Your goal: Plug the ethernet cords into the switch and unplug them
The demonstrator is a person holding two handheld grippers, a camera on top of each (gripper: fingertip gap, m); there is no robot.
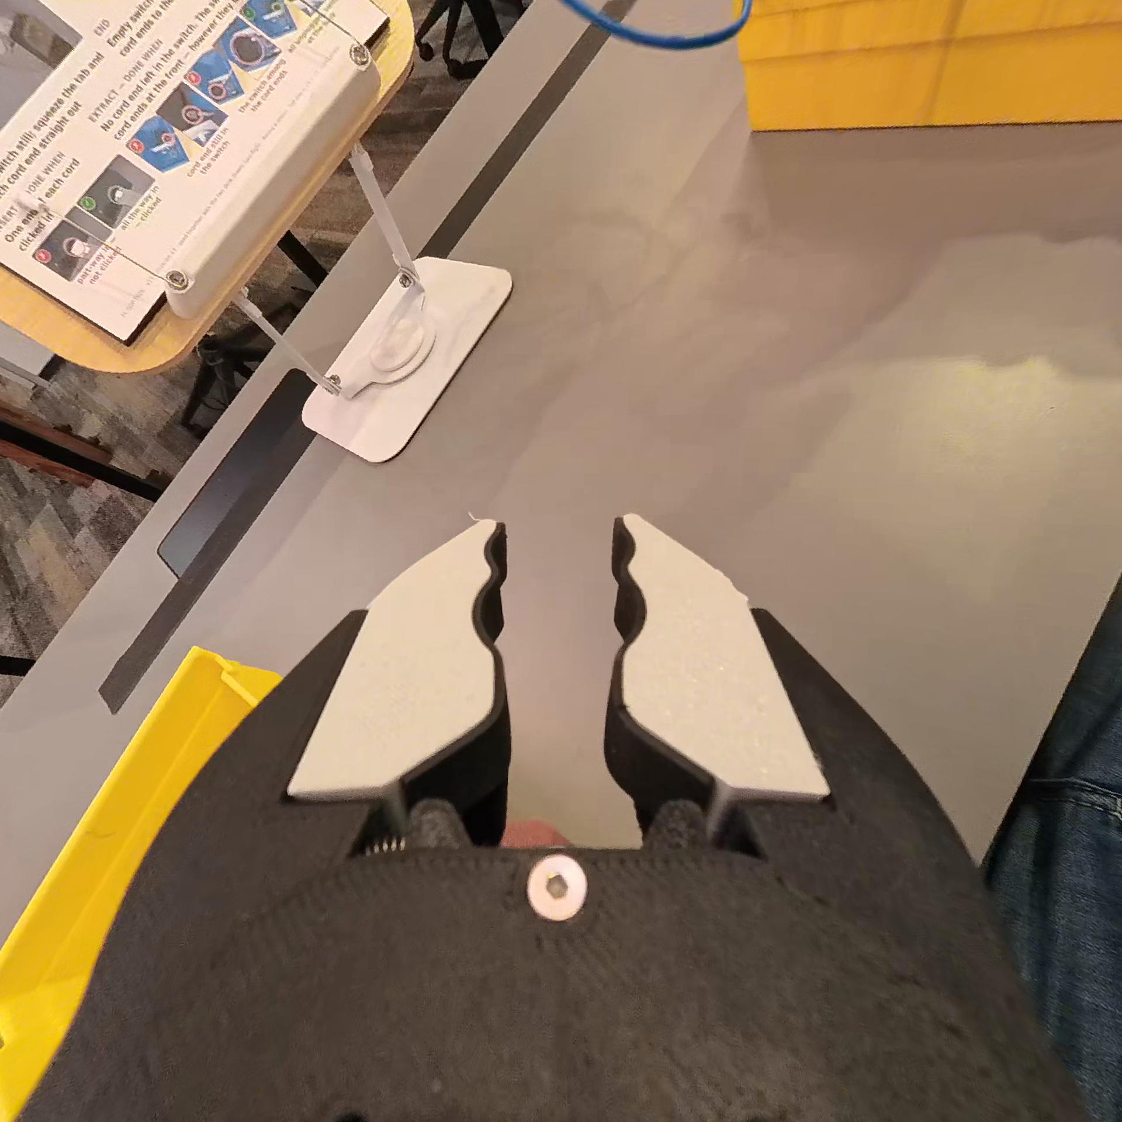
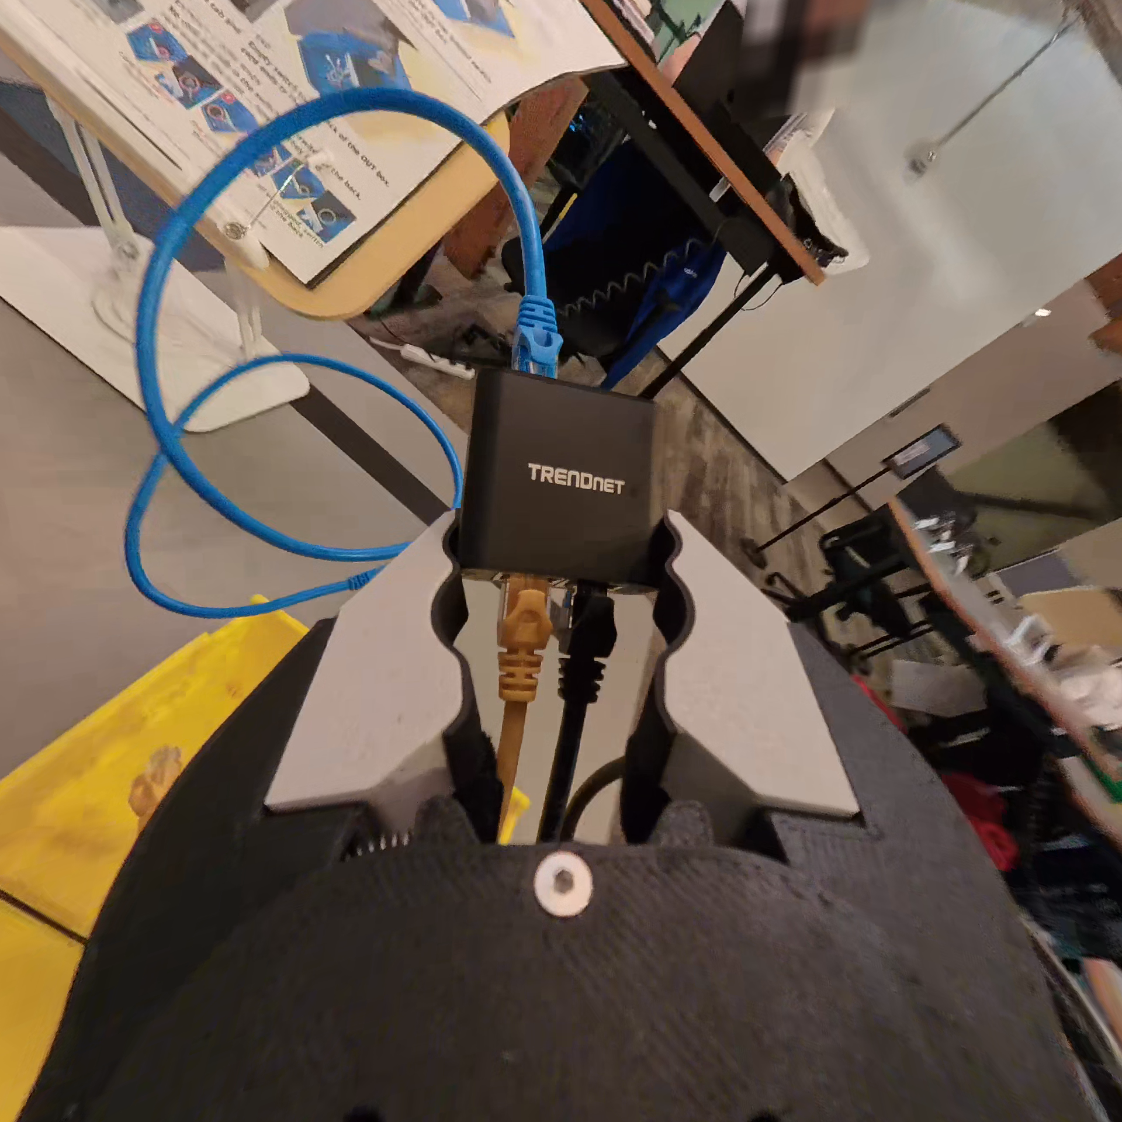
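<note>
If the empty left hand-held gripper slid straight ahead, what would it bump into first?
Probably nothing soon. The left hand-held gripper is open, with only bare grey table ahead. Far off lies a yellow bin and a blue cord loop, though depth is hard to judge.

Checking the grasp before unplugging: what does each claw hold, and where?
Right claw clamps the black switch by its two sides, at the end nearest the camera. Left claw is open, holding nothing.

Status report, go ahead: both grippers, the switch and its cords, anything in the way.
Left gripper open, empty, over bare table. Right gripper shut on switch, held aloft. Blue cord, yellow cord, black cord plugged in. No obstruction.
</note>
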